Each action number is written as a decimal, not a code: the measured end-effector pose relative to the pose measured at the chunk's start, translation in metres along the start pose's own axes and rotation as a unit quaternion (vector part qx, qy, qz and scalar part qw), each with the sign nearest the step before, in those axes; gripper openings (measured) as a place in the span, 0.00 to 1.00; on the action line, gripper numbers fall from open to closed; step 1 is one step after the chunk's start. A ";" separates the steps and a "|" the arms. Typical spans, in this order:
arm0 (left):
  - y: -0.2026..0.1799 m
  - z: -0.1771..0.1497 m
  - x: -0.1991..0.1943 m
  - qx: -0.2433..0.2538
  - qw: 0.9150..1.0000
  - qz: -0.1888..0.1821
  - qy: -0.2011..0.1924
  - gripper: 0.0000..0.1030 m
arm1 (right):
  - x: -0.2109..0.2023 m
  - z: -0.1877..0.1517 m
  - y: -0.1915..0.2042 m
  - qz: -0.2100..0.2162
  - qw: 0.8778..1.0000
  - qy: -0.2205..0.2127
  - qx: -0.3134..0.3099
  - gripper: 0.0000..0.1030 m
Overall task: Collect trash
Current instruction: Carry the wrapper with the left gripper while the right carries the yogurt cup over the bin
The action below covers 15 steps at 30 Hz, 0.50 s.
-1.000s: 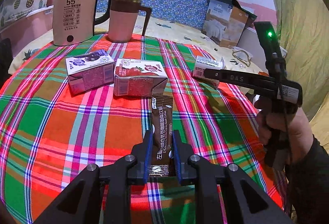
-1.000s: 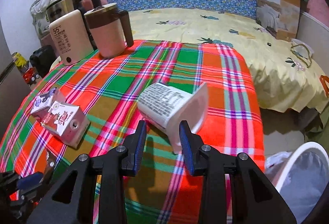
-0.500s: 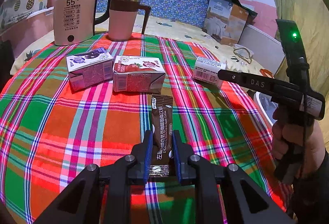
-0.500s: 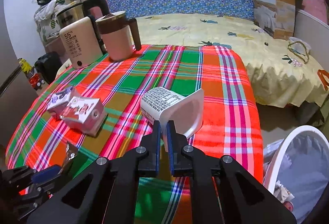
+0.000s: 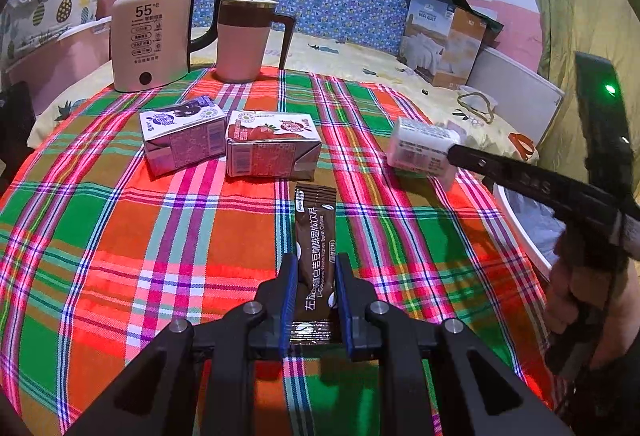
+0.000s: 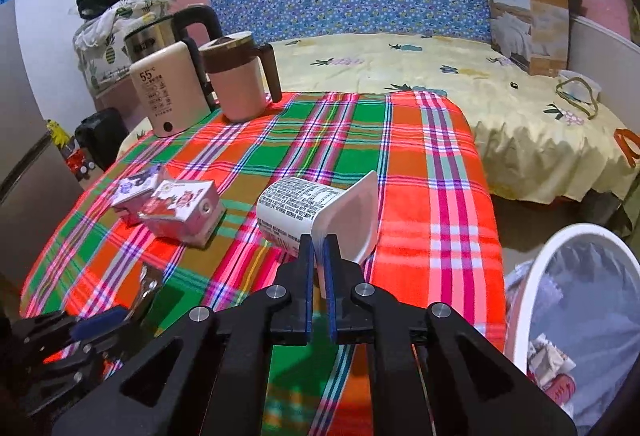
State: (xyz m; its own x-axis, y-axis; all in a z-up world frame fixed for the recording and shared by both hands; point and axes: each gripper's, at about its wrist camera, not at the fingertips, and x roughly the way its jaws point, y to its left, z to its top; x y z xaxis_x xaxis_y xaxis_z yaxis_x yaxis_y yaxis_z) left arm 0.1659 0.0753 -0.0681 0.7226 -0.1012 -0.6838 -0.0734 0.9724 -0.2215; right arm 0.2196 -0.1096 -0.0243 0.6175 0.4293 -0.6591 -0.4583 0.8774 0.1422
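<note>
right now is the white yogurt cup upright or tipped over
Tipped over. In the right wrist view the yogurt cup lies on its side, printed label facing up, mouth toward the right gripper, which is shut on its rim.

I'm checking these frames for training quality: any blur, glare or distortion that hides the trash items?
Left wrist view: fisheye bends the table edges, coffee sachet print sharp, right gripper slightly blurred. Right wrist view: yogurt cup label readable, bin curved at the dark corner.
</note>
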 end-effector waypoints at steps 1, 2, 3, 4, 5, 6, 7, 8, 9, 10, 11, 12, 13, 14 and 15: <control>-0.001 0.000 -0.001 0.000 1.000 0.000 0.000 0.19 | -0.005 -0.003 0.000 0.002 1.000 -0.002 0.002 0.07; -0.002 -0.001 -0.003 0.001 1.000 -0.001 -0.001 0.19 | -0.008 -0.004 0.000 0.003 1.000 -0.003 0.003 0.07; -0.004 -0.001 -0.005 0.002 1.000 -0.001 -0.001 0.19 | -0.011 -0.007 0.000 0.004 1.000 -0.004 0.006 0.07; -0.005 -0.002 -0.008 0.002 1.000 -0.001 -0.002 0.19 | -0.015 -0.009 -0.001 0.006 1.000 -0.005 0.010 0.07; -0.007 -0.002 -0.010 0.003 1.000 -0.002 -0.003 0.19 | -0.019 -0.011 -0.001 0.007 1.000 -0.006 0.014 0.07; -0.009 -0.002 -0.013 0.005 1.000 -0.002 -0.004 0.19 | -0.022 -0.012 -0.002 0.007 1.000 -0.007 0.015 0.07; -0.010 -0.003 -0.015 0.007 1.000 -0.002 -0.005 0.19 | -0.027 -0.015 -0.002 0.007 1.000 -0.009 0.018 0.07; -0.012 -0.003 -0.017 0.008 1.000 -0.002 -0.006 0.19 | -0.029 -0.016 -0.003 0.008 1.000 -0.009 0.020 0.07; -0.015 -0.003 -0.020 0.010 1.000 -0.002 -0.007 0.19 | -0.033 -0.018 -0.004 0.009 1.000 -0.011 0.022 0.07; -0.017 -0.003 -0.022 0.013 1.000 -0.003 -0.008 0.19 | -0.036 -0.020 -0.004 0.009 1.000 -0.013 0.023 0.07; -0.020 -0.004 -0.025 0.015 1.000 -0.004 -0.009 0.19 | -0.039 -0.021 -0.004 0.009 1.000 -0.014 0.024 0.07; -0.023 -0.004 -0.028 0.017 1.000 -0.004 -0.010 0.19 | -0.043 -0.022 -0.005 0.009 0.999 -0.016 0.027 0.07; -0.026 -0.005 -0.031 0.019 1.000 -0.005 -0.011 0.19 | -0.046 -0.024 -0.007 0.010 0.999 -0.018 0.029 0.07; -0.029 -0.004 -0.032 0.022 1.000 -0.006 -0.012 0.19 | -0.050 -0.025 -0.008 0.010 0.999 -0.020 0.030 0.07; -0.033 -0.005 -0.035 0.024 1.000 -0.007 -0.013 0.19 | -0.054 -0.027 -0.009 0.009 0.999 -0.024 0.033 0.07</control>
State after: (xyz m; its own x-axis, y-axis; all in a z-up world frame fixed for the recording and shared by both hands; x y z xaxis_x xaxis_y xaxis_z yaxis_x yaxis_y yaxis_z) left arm 0.1398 0.0454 -0.0407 0.7412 -0.1103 -0.6622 -0.0300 0.9800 -0.1968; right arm 0.1730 -0.1467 -0.0099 0.6396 0.4535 -0.6207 -0.4269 0.8810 0.2038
